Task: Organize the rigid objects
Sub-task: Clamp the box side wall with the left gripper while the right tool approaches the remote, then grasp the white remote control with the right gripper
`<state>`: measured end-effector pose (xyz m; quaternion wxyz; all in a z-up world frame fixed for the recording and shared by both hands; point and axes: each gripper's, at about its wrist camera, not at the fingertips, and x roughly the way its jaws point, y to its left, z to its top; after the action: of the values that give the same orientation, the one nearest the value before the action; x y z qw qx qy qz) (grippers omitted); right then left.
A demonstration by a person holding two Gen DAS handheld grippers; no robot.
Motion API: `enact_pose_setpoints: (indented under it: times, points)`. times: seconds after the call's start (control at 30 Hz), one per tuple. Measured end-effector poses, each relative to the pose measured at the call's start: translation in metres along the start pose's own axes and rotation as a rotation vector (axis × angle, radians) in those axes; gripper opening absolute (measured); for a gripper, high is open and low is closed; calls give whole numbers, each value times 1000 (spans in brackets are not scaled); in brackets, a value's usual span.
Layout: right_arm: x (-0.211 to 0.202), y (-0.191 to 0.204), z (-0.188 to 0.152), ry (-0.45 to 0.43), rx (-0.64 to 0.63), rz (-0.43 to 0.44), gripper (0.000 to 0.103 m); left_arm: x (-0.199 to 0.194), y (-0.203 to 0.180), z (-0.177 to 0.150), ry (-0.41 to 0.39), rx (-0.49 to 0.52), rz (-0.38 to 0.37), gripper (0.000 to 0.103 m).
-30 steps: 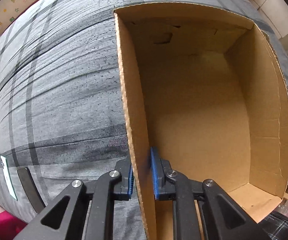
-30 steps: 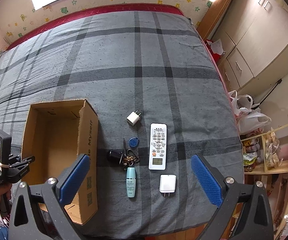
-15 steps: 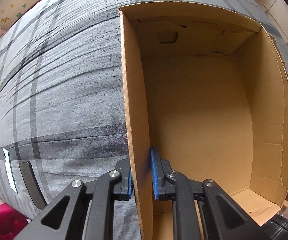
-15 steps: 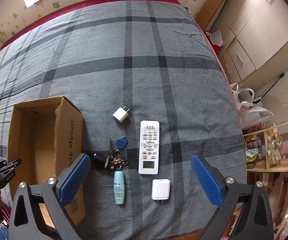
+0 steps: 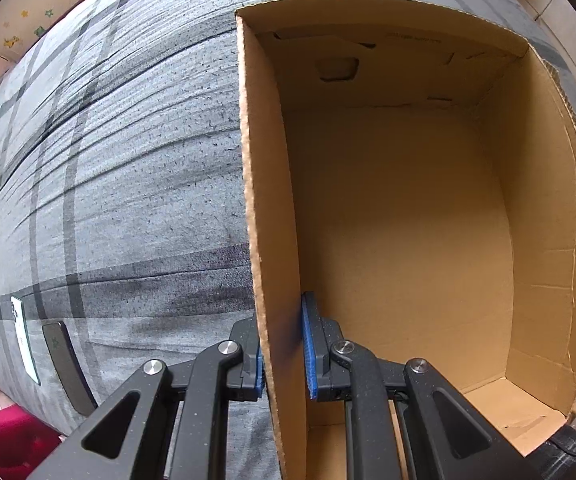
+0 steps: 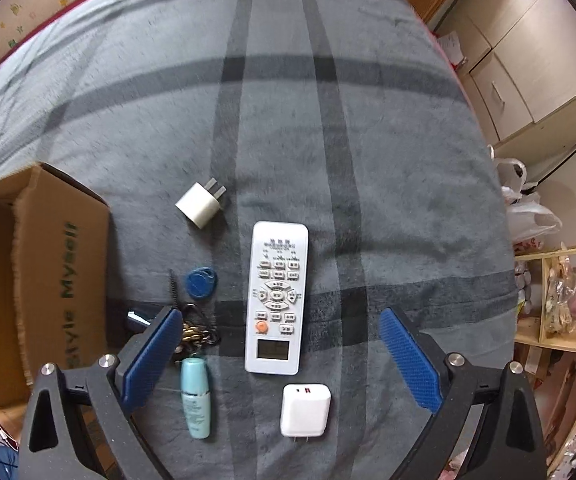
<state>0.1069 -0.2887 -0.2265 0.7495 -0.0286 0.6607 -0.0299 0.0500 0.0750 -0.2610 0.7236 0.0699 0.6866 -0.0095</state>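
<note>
The left gripper [image 5: 284, 354] is clamped on the side wall of the cardboard box [image 5: 272, 216], which stands on the grey plaid bedspread [image 6: 288, 120]. The right gripper [image 6: 280, 360] hangs wide open above the white remote [image 6: 276, 298], which lies between its pads. The box's outer wall reads what looks like "Style Myself"; the remote's labels are too blurred to read.

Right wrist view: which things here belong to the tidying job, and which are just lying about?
Job:
cardboard box
remote control
small white plug
large white charger
teal bottle
blue key fob
keys

Lying about:
plastic bags
cabinet
shelf
</note>
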Motion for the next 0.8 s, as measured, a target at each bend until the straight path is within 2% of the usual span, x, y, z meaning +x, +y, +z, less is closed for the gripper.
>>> enact_pose_setpoints:
  times: [0.23, 0.5, 0.6, 0.8]
  points:
    - [45, -1, 3, 45, -21, -18, 100, 3, 0, 1, 4, -3, 2, 16]
    - [77, 0, 7, 91, -19, -9, 93, 3, -2, 2, 16, -13, 14, 16]
    - [86, 0, 7, 100, -12, -13, 88, 3, -3, 2, 18, -15, 16, 16]
    - [103, -4, 11, 124, 16, 13, 67, 2, -4, 2, 21, -15, 20, 16]
